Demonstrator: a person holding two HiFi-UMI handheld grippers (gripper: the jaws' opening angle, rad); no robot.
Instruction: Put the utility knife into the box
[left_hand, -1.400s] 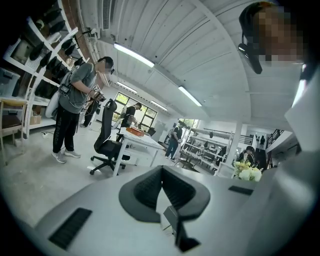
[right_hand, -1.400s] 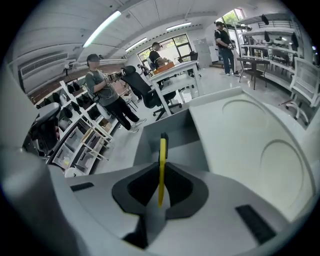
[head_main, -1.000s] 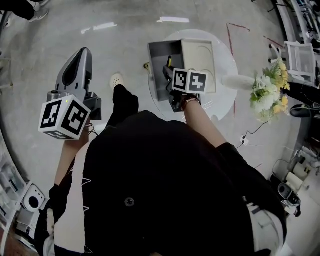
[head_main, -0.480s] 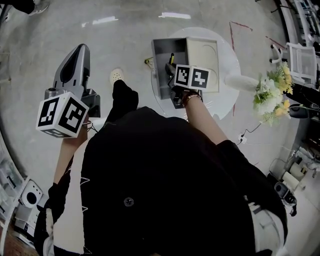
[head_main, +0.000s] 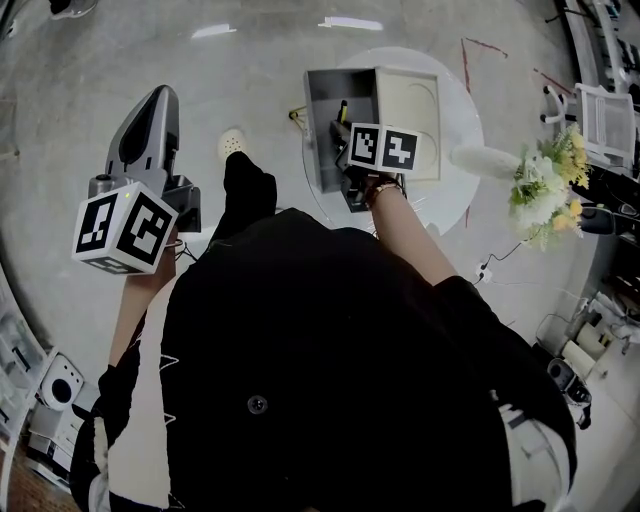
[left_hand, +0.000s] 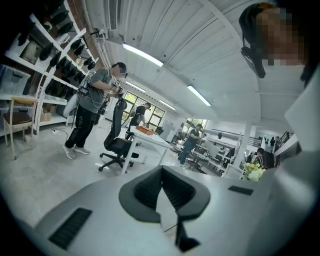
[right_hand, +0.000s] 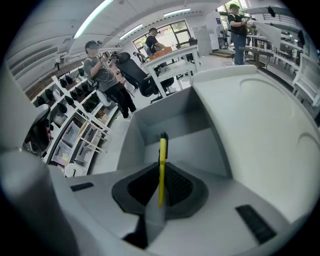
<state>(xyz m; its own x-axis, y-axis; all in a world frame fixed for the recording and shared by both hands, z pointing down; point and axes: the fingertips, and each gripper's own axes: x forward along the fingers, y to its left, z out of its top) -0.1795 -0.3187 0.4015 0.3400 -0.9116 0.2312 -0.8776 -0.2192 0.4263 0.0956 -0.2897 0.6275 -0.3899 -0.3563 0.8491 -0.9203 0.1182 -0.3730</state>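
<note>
Right gripper (right_hand: 160, 186): jaws clenched on the utility knife (right_hand: 162, 152). The knife is yellow with a dark tip, stands on edge between the pads and sticks out past the fingertips.

Directly ahead of and under the right jaws is the grey box (right_hand: 150, 125), open. The knife tip hangs over its inner compartment; cannot tell whether it touches the floor of the box. To the right of the jaws lies the pale lid (right_hand: 260, 125), flat and open.

Head view: right gripper (head_main: 340, 135) sits over the near part of the box (head_main: 322, 105), which rests on a round white table (head_main: 452, 110). Flowers (head_main: 540, 185) are well off to this gripper's right.

Left gripper (head_main: 158, 100): held up, well apart from the table. In its own view the left gripper (left_hand: 161, 182) has its pads closed on each other with nothing between them
</note>
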